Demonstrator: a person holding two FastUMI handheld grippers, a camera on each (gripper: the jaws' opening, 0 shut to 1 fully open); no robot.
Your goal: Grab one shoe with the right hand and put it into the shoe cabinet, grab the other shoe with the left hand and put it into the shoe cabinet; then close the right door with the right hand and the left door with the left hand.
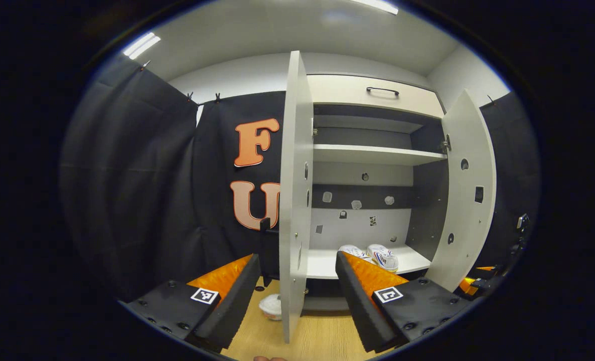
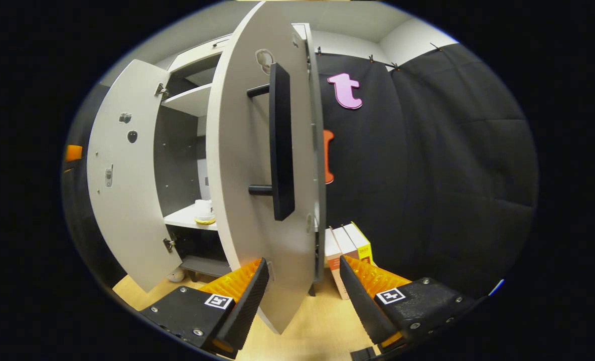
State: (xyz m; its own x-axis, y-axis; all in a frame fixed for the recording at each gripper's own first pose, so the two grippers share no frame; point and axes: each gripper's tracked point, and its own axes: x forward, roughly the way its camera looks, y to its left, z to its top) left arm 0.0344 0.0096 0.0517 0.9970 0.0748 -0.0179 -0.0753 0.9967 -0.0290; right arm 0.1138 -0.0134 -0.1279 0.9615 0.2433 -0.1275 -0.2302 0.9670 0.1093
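Currently both white sneakers [image 1: 373, 254] sit on the pale wooden shoe cabinet's [image 1: 373, 95] bottom shelf, doors ajar. Left gripper [image 1: 297, 291] gapes, straddling the left door's [image 1: 293, 200] edge. Right gripper view adds the right door's [image 2: 242, 165] black bar handle [image 2: 281, 143]; right gripper [image 2: 302, 296] released, straddling that door's edge.

A pale wooden floor [image 1: 322, 341] runs under everything, and a small white round object [image 1: 271, 307] sits on it near the foot of the black cloth wall [image 1: 142, 190]. In the right gripper view a few boxes [image 2: 346, 253], white, orange and yellow, stand upright side by side on the floor against the cloth, while long ceiling lights [image 1: 141, 44] glow above the white room wall [image 1: 237, 75]
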